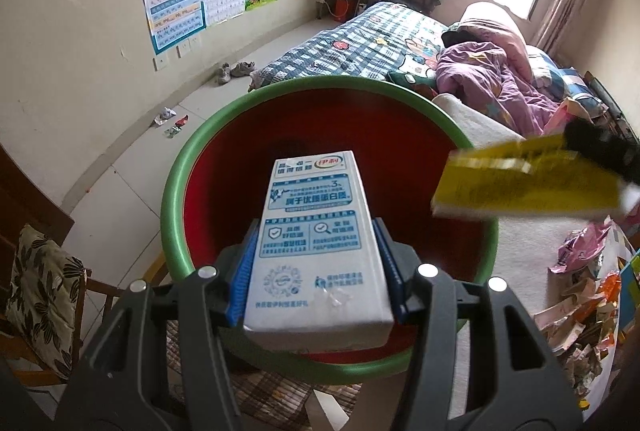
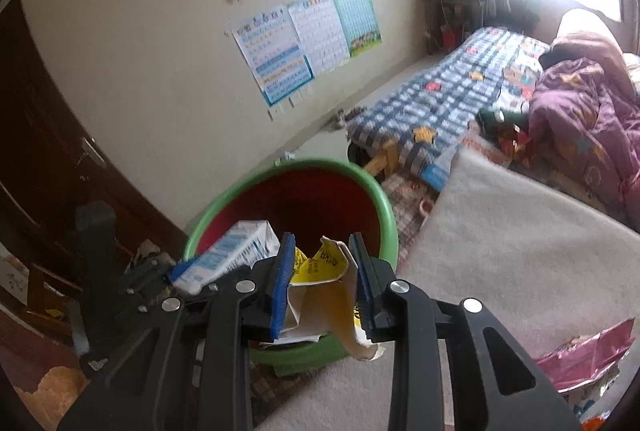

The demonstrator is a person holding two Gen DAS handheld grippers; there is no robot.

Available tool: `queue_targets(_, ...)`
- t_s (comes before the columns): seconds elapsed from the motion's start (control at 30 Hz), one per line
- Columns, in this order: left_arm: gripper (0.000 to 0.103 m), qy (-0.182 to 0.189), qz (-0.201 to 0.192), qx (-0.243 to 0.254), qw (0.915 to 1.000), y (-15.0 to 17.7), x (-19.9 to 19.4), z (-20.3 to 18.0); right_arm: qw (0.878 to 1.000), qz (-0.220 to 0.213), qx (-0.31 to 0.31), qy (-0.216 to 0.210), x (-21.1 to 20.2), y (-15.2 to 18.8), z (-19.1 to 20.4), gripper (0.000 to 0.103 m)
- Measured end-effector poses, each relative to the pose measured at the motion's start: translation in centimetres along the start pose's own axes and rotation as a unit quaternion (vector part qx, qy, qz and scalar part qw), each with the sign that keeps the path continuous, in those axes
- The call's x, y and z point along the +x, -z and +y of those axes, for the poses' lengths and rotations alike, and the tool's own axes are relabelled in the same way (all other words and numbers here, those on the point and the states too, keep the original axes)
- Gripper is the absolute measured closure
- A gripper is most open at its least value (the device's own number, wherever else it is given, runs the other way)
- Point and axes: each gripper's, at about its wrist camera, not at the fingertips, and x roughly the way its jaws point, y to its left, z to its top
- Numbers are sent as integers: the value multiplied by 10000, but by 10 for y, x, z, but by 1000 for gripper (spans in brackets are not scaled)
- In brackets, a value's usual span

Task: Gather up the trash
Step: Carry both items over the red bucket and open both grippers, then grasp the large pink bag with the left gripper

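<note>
Left gripper (image 1: pixel 318 267): my jaws stand about half apart and the blue pads (image 1: pixel 242 279) press both long sides of the milk carton (image 1: pixel 316 231); I hold it by its lower half, its top pointing to 12 o'clock.
Milk carton: it hangs over the open mouth of the bin (image 1: pixel 176 199), nearer the rim at 6 o'clock. It looks light and probably empty, with stiff walls that keep their box shape under my pads. The coated print looks slick, so I judge that a hold across the flat sides, as now, is the safe one.
Bin: red inside, green rim, standing on the floor just beside the white-covered surface (image 1: pixel 520 251).
Yellow carton (image 1: pixel 528 187): in the left view it comes in from 3 o'clock, over the bin's rim.
Right gripper (image 2: pixel 322 279): my jaws are narrow and pinch that yellow carton (image 2: pixel 320 291), which is torn open and crumpled.
Yellow carton, handling: thin, soft card that folds under the pads; light, not fragile. I judge it best taken across doubled layers, since a loose flap could tear or slide.
Remaining trash: wrappers (image 1: pixel 580 311) lie at 4 o'clock on the surface.
</note>
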Motion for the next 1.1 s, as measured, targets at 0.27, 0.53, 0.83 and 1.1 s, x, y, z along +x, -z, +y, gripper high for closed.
queue_targets(0.27, 52, -16, 61, -6, 10000, 1, 6, -1, 9997, -167, -139, -82, 0, -11, 10, 75)
queue_targets(0.53, 52, -48, 126, -16, 9999, 2, 9, -1, 9994, -195, -206, -177, 6, -13, 16, 70)
queue_targets(0.83, 24, -87, 86, -76, 9999, 4, 5, 0, 9996, -177, 41, -215, -11, -7, 1, 61)
queue_targets(1.1, 24, 161, -82, 124, 9998, 3, -6, -27, 9981, -381, 412, 251, -77, 11, -50, 54)
